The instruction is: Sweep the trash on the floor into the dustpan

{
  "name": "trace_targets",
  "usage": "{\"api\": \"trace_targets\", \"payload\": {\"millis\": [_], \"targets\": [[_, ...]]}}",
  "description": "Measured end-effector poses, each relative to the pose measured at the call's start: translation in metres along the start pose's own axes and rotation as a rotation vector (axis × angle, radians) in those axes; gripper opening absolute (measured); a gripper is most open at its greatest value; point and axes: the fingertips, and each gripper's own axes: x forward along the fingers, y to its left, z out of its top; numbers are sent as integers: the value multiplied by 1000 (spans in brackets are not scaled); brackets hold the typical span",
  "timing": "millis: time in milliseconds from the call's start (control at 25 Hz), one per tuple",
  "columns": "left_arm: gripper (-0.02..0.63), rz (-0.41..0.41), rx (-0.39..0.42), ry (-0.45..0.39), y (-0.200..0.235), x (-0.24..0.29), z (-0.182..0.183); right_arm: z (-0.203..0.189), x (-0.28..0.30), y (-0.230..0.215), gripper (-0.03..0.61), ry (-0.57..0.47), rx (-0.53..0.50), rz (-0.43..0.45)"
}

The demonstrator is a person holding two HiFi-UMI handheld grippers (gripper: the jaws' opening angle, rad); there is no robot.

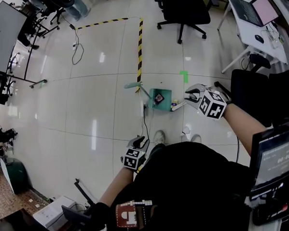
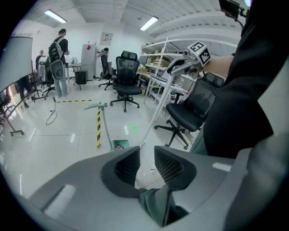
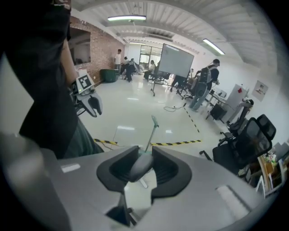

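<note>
A green dustpan (image 1: 163, 100) stands on the white floor with its long handle (image 1: 133, 86) upright and free. A dark piece of trash (image 1: 158, 98) lies in it. My right gripper (image 1: 191, 95) is shut on the grey top end of the broom handle (image 3: 140, 165). The white broom stick (image 2: 156, 113) slants down to the floor just right of the pan, where small scraps (image 1: 174, 107) lie. My left gripper (image 1: 141, 142) hangs open and empty close to the person's legs, well short of the dustpan (image 2: 120, 145).
Yellow-black hazard tape (image 1: 140, 49) runs from the dustpan toward the back, and a green tape mark (image 1: 183, 76) is just beyond the pan. Office chairs (image 1: 182, 13) and a desk (image 1: 258, 27) stand behind and right. A cable (image 1: 78, 49) lies back left. The person's shoes (image 1: 159, 136) are near the pan.
</note>
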Motion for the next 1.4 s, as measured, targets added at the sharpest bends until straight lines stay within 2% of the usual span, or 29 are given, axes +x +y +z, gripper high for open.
{"api": "trace_targets", "payload": {"millis": [320, 560, 800, 1040, 1240, 1400], "targets": [[103, 17, -33, -55, 4, -4, 2, -43, -37, -6, 91, 220, -188, 93], [101, 55, -99, -70, 18, -16, -19, -47, -36, -11, 91, 377, -413, 166], [100, 79, -148, -76, 28, -28, -36, 1, 15, -1, 91, 350, -585, 212], [98, 111, -182, -85, 40, -39, -47, 49, 53, 9, 92, 249, -718, 164], [97, 109, -180, -83, 43, -40, -46, 52, 53, 0, 94, 245, -748, 101], [97, 93, -156, -87, 41, -34, -37, 27, 34, -5, 92, 294, -680, 100]]}}
